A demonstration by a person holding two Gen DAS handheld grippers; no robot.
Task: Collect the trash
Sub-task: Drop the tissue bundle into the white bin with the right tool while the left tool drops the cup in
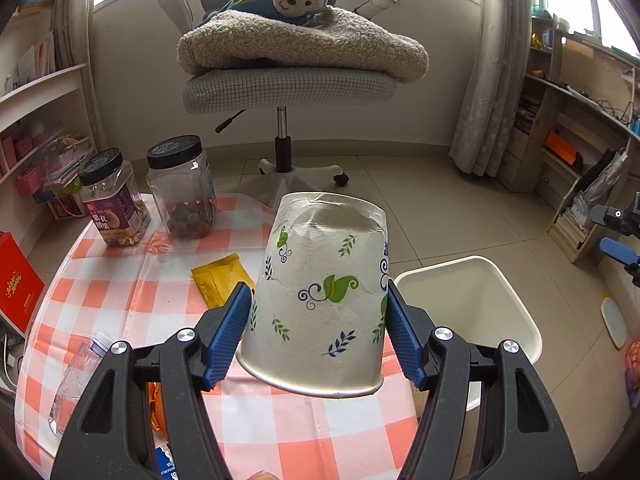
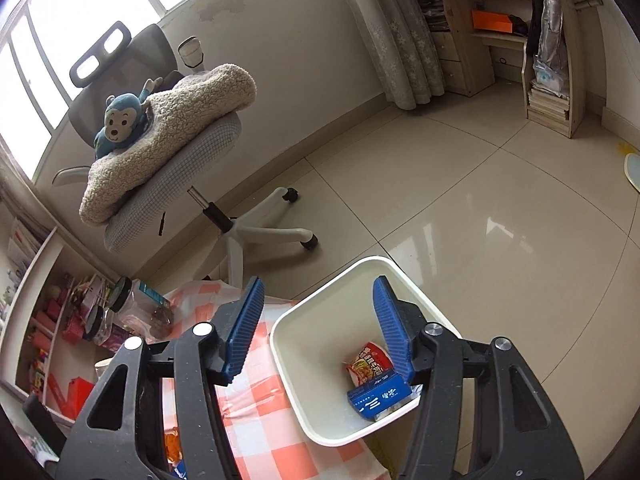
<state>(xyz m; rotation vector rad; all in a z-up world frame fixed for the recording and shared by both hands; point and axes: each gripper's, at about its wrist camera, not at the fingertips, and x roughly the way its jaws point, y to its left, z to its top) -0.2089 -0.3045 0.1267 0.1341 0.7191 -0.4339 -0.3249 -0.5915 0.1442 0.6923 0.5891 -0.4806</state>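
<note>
**Paper cup being carried to the bin**

Left wrist view: a crumpled paper cup (image 1: pixel 324 296) is being gripped, inverted, at frame centre by the left gripper (image 1: pixel 320 320), over the checked table (image 1: pixel 120 280). The white bin (image 1: pixel 472 312) is being seen lower right; a rightward carry and release is judged next.

Right wrist view: the right gripper (image 2: pixel 320 324) is being held wide and empty above the bin (image 2: pixel 288 360), where a red packet (image 2: pixel 368 360) and blue carton (image 2: pixel 378 398) are lying.
</note>
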